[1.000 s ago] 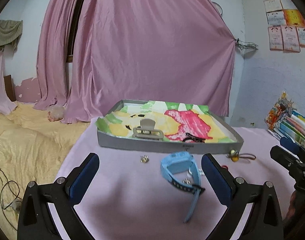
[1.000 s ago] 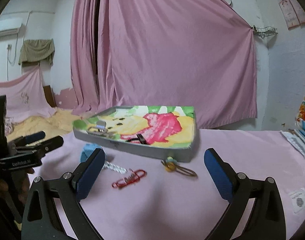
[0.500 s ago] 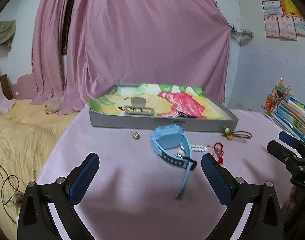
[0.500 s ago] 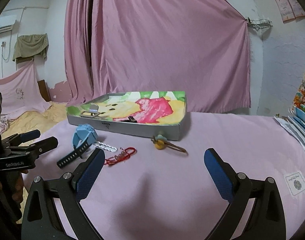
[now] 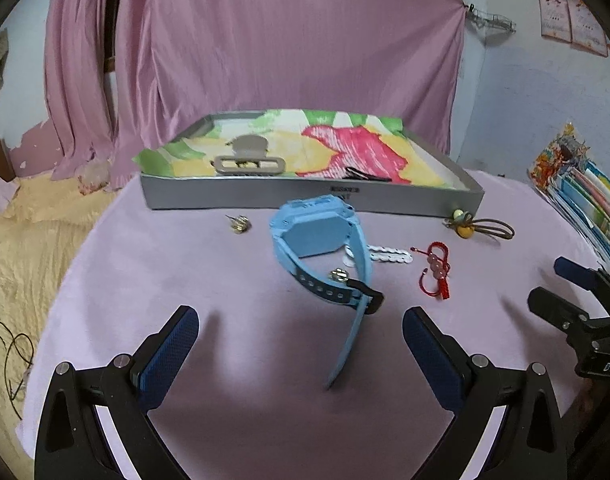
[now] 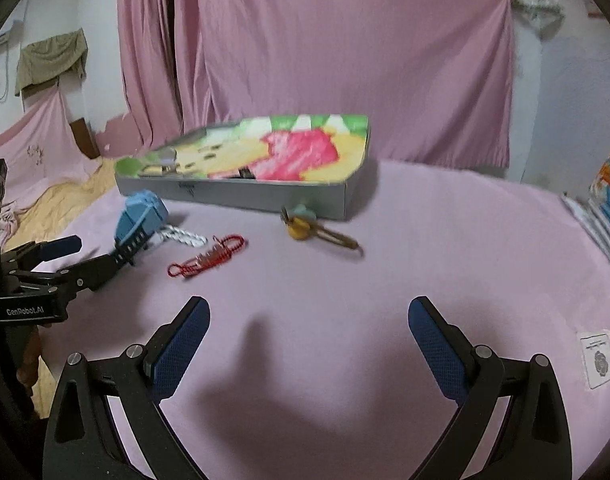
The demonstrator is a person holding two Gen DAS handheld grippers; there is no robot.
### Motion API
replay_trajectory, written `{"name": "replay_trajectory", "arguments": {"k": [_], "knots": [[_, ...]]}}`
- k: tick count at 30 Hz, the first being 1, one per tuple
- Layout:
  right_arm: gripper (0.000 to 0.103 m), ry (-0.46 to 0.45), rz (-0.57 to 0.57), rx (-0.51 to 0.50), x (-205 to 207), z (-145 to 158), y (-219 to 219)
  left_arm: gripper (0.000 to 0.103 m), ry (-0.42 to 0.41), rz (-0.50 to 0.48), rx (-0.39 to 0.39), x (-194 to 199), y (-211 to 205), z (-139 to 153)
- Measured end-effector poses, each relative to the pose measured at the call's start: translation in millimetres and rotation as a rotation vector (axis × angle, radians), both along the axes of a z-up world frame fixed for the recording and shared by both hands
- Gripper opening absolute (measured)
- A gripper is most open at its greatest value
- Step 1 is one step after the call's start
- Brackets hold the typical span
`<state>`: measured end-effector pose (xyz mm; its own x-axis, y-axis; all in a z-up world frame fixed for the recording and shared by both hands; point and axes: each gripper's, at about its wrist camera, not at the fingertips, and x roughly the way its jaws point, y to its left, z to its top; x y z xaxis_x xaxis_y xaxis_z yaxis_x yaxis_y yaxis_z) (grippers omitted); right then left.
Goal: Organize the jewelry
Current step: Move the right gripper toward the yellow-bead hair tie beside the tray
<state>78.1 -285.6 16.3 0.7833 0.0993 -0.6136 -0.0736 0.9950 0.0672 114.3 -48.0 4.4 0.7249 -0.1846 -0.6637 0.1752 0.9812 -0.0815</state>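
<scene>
Both tools are spread wide and carry nothing: your left tool (image 5: 301, 322) hangs over the pink surface (image 5: 153, 280) with the blue watch (image 5: 321, 236) straight ahead of its fingers, and your right tool (image 6: 309, 320) sits further back, with the red cord bracelet (image 6: 207, 258) ahead and to its left and the brown hair tie with beads (image 6: 317, 232) ahead, near the wall of the grey tray (image 6: 265, 196).

The watch looks like the piece in hand. It stands on its edge with the strap looped and the free tail pointing back toward your left tool, so go for the case rather than the strap; the tail will likely flop and slip. Bring the left tool forward and low, straddle the case so one pad meets each flat side, then close gently.

Mind the small things near it: a white beaded piece (image 5: 389, 256) lies touching or just behind the watch on its right, and a small gold stud (image 5: 239, 225) sits ahead and to the left. Lift straight up before moving, so the strap does not drag them.

The tray already holds a grey hair claw (image 5: 249, 160) and a black item I cannot identify; set the watch in a bare part beyond the near wall.
</scene>
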Motion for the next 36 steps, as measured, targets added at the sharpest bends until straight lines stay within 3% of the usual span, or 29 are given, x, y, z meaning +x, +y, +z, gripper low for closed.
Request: {"name": "replay_trajectory", "arguments": {"k": [11, 15, 23, 25, 27, 31, 32, 36], "knots": [[0.098, 0.103, 0.063, -0.017, 36.0, 0.0, -4.2, 0.102, 0.040, 0.048, 0.059, 17.9, -8.2, 4.0], [0.098, 0.111, 0.056, 0.036, 49.9, 0.7, -12.8, 0.102, 0.063, 0.056, 0.030, 25.5, -2.6, 5.6], [0.096, 0.125, 0.077, 0.085, 73.3, 1.9, -11.6, 0.102, 0.040, 0.082, 0.069, 44.8, -6.2, 12.6], [0.092, 0.129, 0.087, 0.080, 77.6, 1.8, -7.5, 0.102, 0.047, 0.086, 0.063, 50.2, -6.0, 12.4], [0.080, 0.131, 0.092, 0.075, 82.7, 2.4, -5.0, 0.102, 0.050, 0.085, 0.058, 54.7, -6.2, 12.1], [0.071, 0.140, 0.103, 0.068, 94.4, 0.7, 0.5, 0.102, 0.061, 0.066, 0.034, 59.9, -6.2, 10.4], [0.063, 0.149, 0.109, 0.070, 96.2, 0.0, 1.2, 0.102, 0.069, 0.047, 0.016, 61.3, -5.9, 9.5], [0.061, 0.140, 0.131, 0.068, 99.5, 1.7, 6.6, 0.099, 0.080, 0.003, -0.024, 62.8, -6.8, 8.4]]}}
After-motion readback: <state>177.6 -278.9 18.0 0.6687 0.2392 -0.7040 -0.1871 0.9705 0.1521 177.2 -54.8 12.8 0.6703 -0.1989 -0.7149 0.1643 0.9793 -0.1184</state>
